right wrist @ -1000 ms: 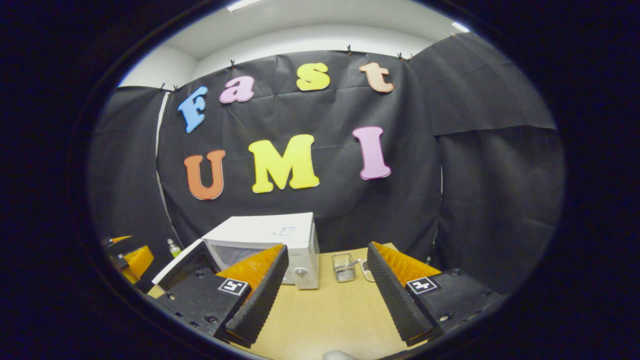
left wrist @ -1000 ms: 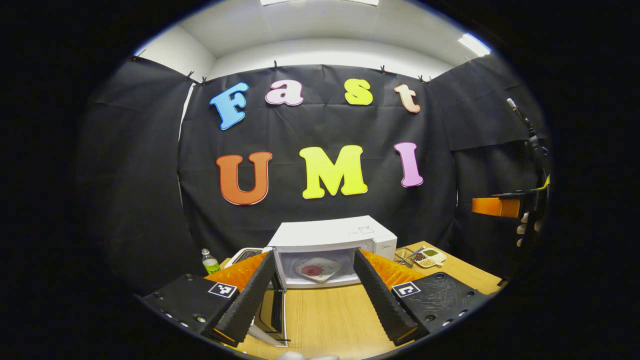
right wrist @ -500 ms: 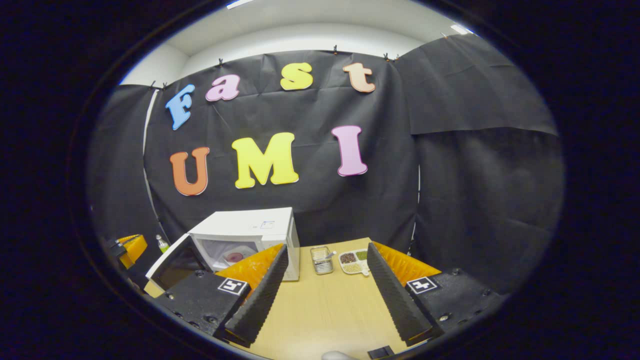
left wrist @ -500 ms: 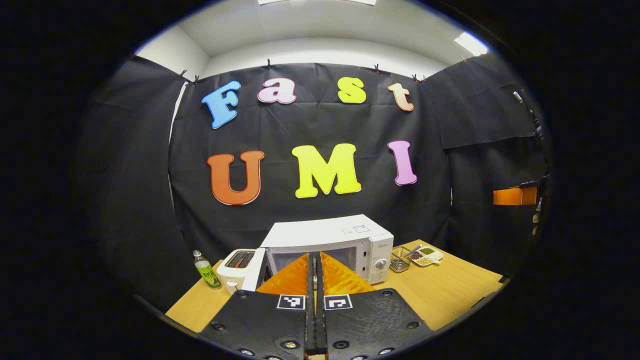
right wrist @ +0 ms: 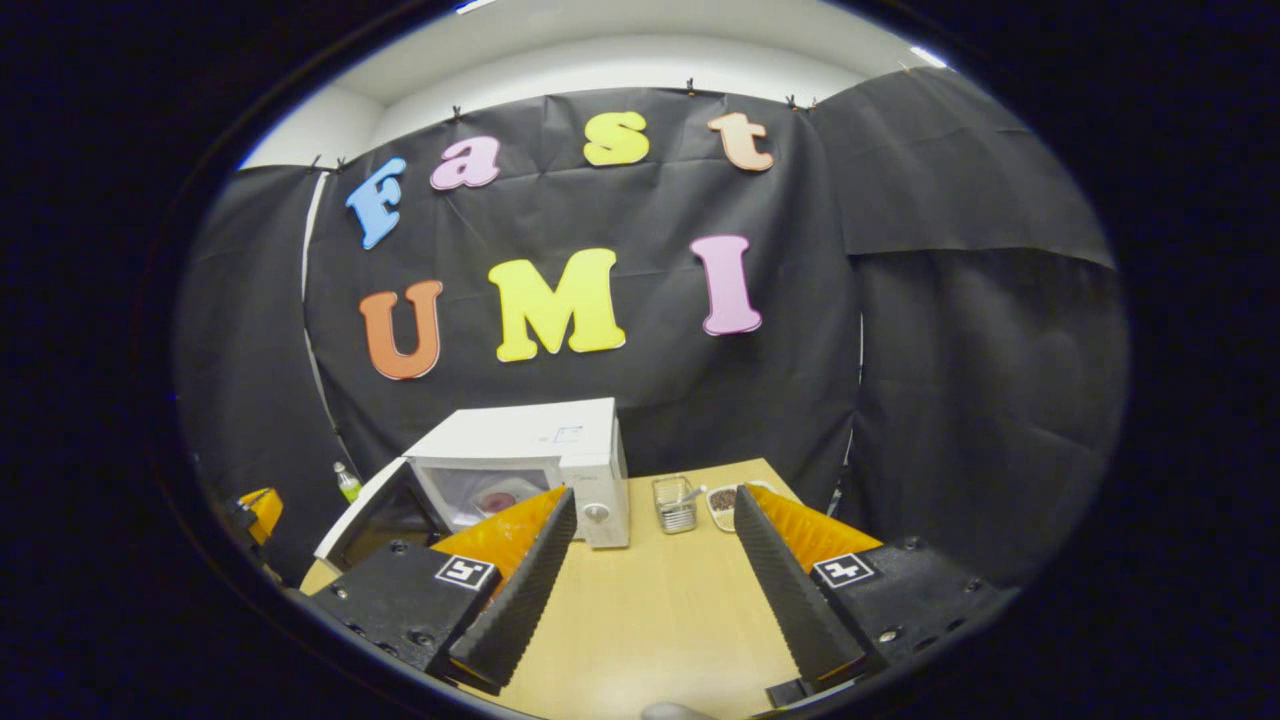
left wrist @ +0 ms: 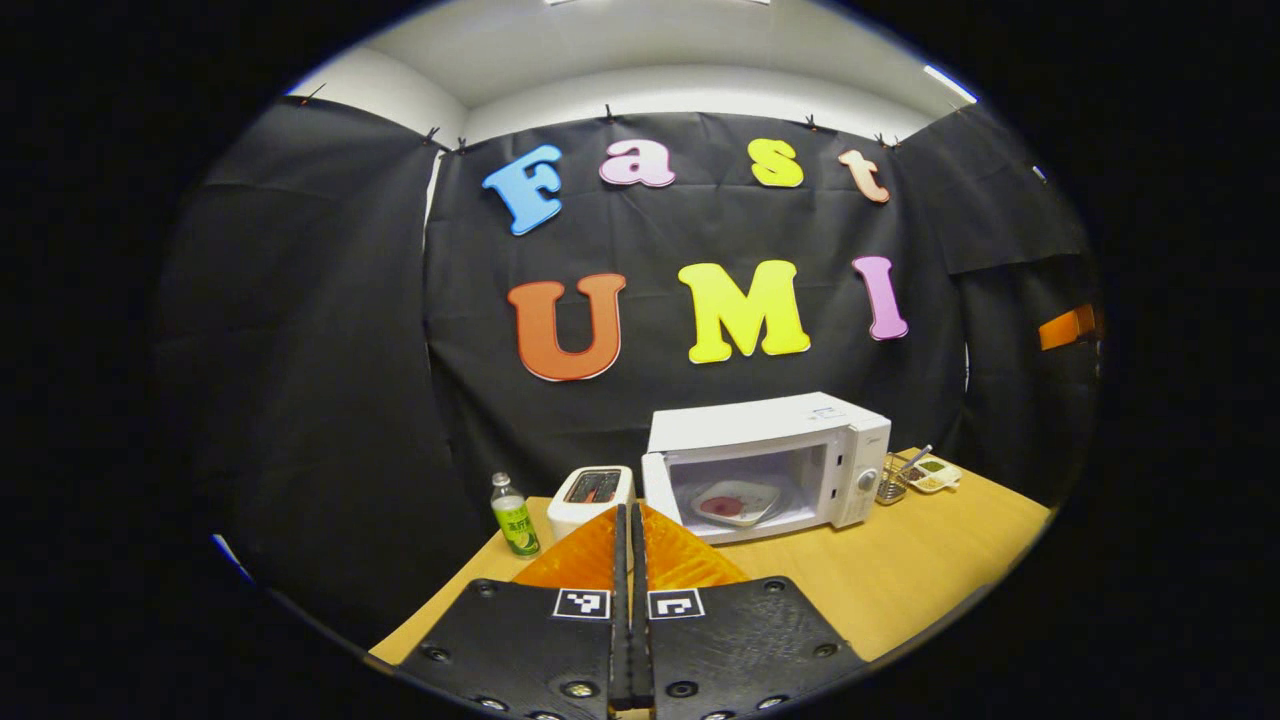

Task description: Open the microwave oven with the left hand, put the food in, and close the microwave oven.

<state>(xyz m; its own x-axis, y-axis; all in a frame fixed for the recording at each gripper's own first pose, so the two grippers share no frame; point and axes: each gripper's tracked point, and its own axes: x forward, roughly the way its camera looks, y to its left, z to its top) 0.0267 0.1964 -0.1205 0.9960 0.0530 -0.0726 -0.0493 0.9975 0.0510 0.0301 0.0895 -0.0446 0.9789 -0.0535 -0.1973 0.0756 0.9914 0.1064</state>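
Note:
The white microwave (left wrist: 770, 430) stands on the wooden table (left wrist: 900, 560) with its cavity uncovered. Inside lies a white plate with red food (left wrist: 735, 503). My left gripper (left wrist: 632, 515) is shut with nothing between its fingers, in front of the oven and to its left, apart from it. In the right gripper view the microwave (right wrist: 530, 445) has its door (right wrist: 385, 510) swung out to the left, and the plate of food (right wrist: 495, 497) shows inside. My right gripper (right wrist: 655, 495) hangs open over the table, right of the oven. The left gripper (right wrist: 258, 505) shows at the far left.
A toaster (left wrist: 592, 490) and a green-labelled bottle (left wrist: 513, 515) stand left of the oven. A wire basket (right wrist: 677, 503) and a divided tray (left wrist: 930, 473) of small foods sit to its right. The right gripper (left wrist: 1068, 326) shows at the far right edge.
My left gripper went from open to shut, then drew back and to the left of the oven. The right gripper stayed open and shifted only slightly.

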